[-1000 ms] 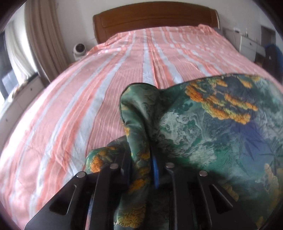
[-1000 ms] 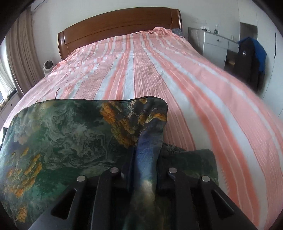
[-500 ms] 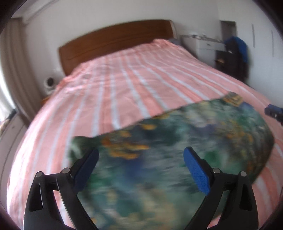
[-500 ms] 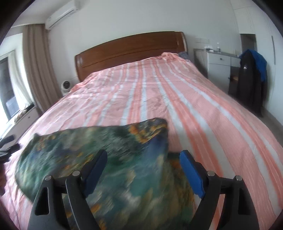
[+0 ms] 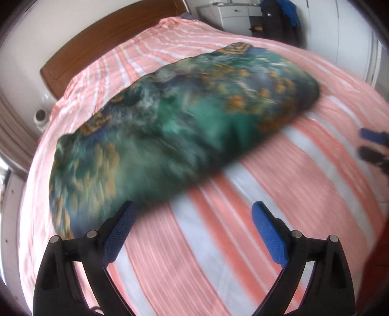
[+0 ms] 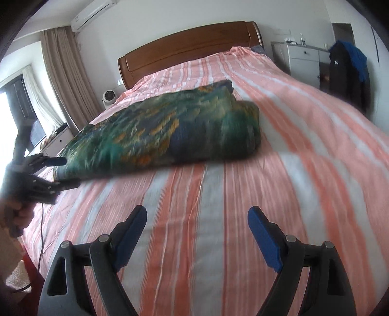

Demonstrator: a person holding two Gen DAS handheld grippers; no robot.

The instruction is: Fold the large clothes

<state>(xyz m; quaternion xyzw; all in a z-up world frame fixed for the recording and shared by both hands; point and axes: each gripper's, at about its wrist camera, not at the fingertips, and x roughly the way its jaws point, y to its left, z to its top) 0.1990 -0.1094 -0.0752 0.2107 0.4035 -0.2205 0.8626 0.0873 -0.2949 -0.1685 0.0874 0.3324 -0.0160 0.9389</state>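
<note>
This is a bedroom with white walls. A big bed [image 6: 243,194] fills most of the view. It has a sheet with pink and white stripes and a brown wooden headboard [image 6: 189,48] at the far end. A beige curtain [image 6: 65,73] hangs by the window, and an air conditioner [image 6: 93,13] sits high on the wall. A small white fan [image 6: 109,97] stands beside the bed. On the other side is a white cabinet [image 6: 301,58], and a dark jacket [image 6: 345,73] hangs next to it.

The folded green cloth [image 5: 170,128] with orange and blue patterns lies on the bed, across the stripes, about in the middle. It looks blurry in both views.

The left gripper [image 5: 192,228] has let go. Its blue pads are wide apart, with only the sheet between them, and the cloth's near edge is just by one pad. The right gripper [image 6: 197,231] has let go too. Its pads stand wide over the bare sheet, apart from the cloth.

From the right wrist view, a hand [image 6: 17,209] holds the left gripper near the cloth's end.
</note>
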